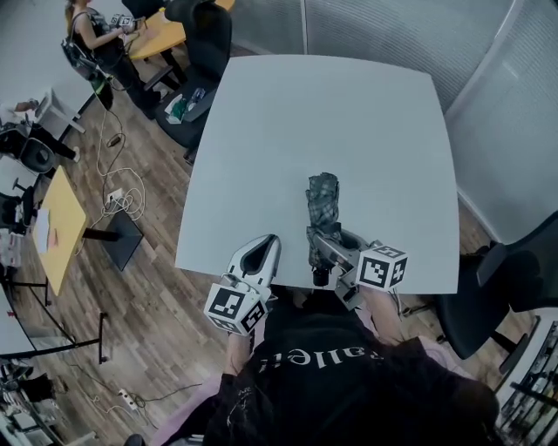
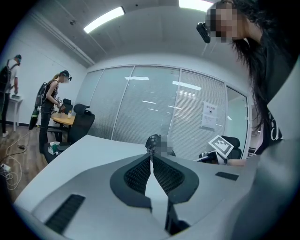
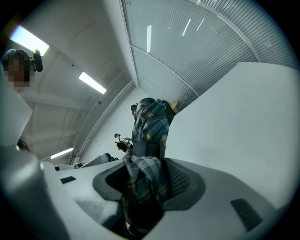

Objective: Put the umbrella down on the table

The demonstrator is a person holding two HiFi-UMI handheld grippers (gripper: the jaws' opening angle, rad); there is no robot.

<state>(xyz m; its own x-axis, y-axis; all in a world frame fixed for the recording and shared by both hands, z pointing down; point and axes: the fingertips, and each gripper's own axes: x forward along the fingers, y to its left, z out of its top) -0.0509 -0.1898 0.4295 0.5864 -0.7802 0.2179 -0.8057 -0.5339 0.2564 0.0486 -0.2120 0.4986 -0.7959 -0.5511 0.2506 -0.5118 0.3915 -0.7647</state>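
A folded plaid umbrella (image 1: 323, 202) sticks out over the near part of the white table (image 1: 331, 113), pointing away from me. My right gripper (image 1: 324, 248) is shut on its near end. In the right gripper view the checked fabric (image 3: 149, 126) fills the space between the jaws and runs out past them, tilted. My left gripper (image 1: 261, 248) hovers at the table's near edge, left of the umbrella and apart from it. Its jaws meet at the tips with nothing between them (image 2: 151, 157). The umbrella's tip (image 2: 152, 140) and the right gripper's marker cube (image 2: 220, 146) show beyond it.
A black office chair (image 1: 506, 287) stands by the table's right front corner, another (image 1: 205, 35) at its far left corner. A person (image 1: 96, 39) stands at a yellow desk far left. Cables (image 1: 118, 187) lie on the wooden floor. Glass partitions (image 1: 392, 26) stand behind the table.
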